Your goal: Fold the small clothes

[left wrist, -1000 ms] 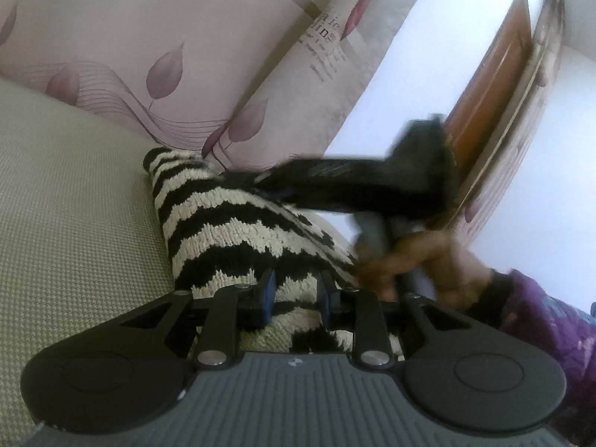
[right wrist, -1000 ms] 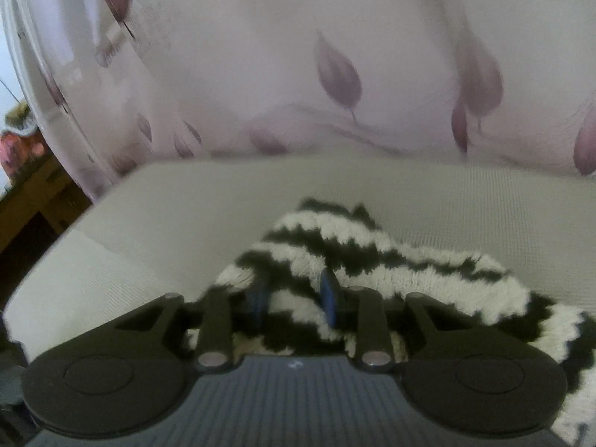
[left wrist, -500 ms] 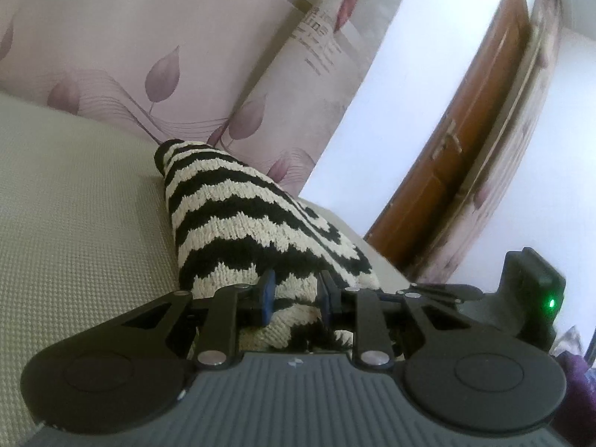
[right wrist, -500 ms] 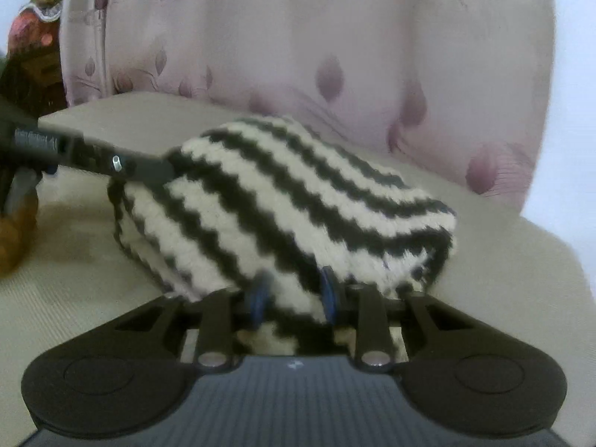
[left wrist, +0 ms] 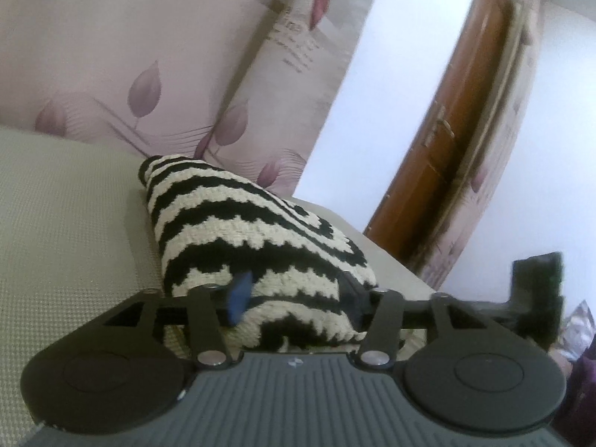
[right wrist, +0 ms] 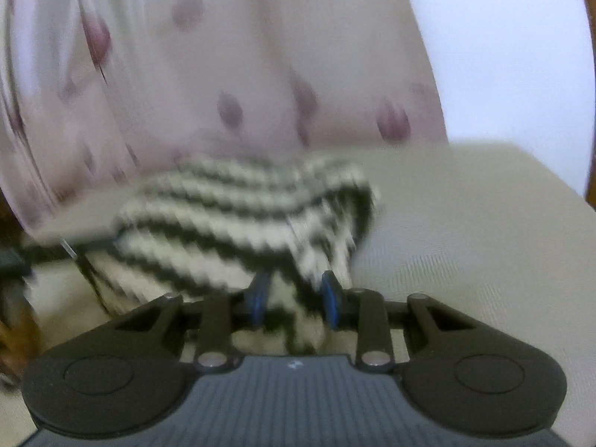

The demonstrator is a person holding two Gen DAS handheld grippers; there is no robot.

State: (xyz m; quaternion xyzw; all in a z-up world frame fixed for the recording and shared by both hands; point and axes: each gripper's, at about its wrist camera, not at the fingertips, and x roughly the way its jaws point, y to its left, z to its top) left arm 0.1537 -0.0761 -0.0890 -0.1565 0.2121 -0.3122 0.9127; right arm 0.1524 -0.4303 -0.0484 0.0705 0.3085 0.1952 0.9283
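The left gripper is spread wide around the striped knit at 12 o'clock; the right gripper pinches its blurred edge on the cushion.

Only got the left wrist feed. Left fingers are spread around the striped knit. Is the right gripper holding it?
Observer: Yes. The right gripper is closed on a fold of the striped knit.
Operator: Which part?
Observer: The near right corner. The cloth runs bunched down into the grip.
Operator: What's to the right of the knit?
Observer: Beige cushion, running out to its edge.
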